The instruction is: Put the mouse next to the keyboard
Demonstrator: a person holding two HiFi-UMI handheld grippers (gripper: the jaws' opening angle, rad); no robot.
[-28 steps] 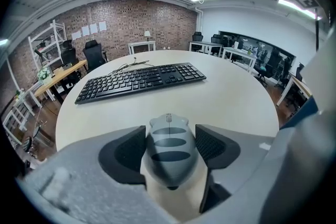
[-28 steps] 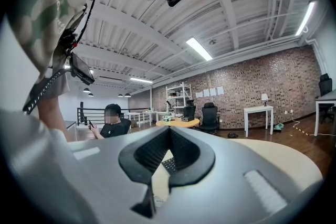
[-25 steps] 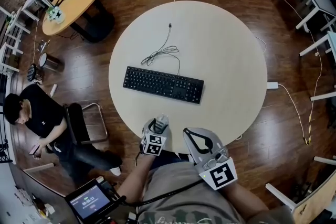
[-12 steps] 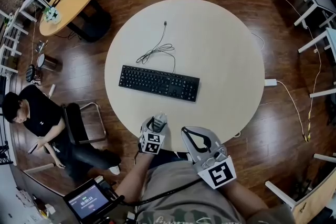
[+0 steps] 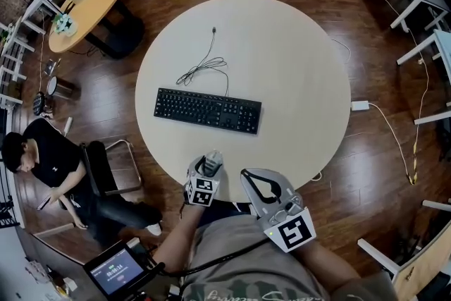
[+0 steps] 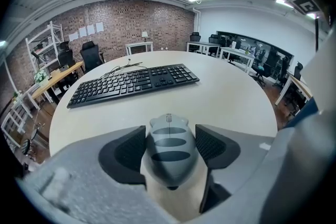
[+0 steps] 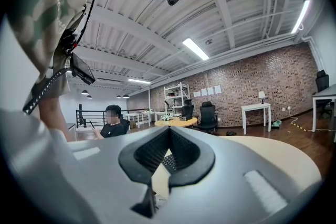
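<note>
Between the left tongs (image 6: 170, 134) sits the mouse (image 6: 169, 150), a grey one with dark stripes. The pads are clenched on its two sides and its nose points forward along the tongs. From the head view the mouse (image 5: 213, 159) hangs at the near rim of the round surface (image 5: 296, 67), close to the person's body. Whether it touches the surface I cannot tell. The keyboard (image 5: 207, 110) lies ahead of it, towards the middle, well apart from the mouse. Its long axis runs crosswise to the tongs' line, so the mouse's length is roughly square to it. Its cable (image 5: 204, 67) trails off on the far side. The right tongs (image 5: 252, 180) are drawn back beside the left at the rim, tips pressed together on nothing. The carry belongs to the left hand, I judge. It would go forward and a little right, to the bare patch off the keyboard's right end.
</note>
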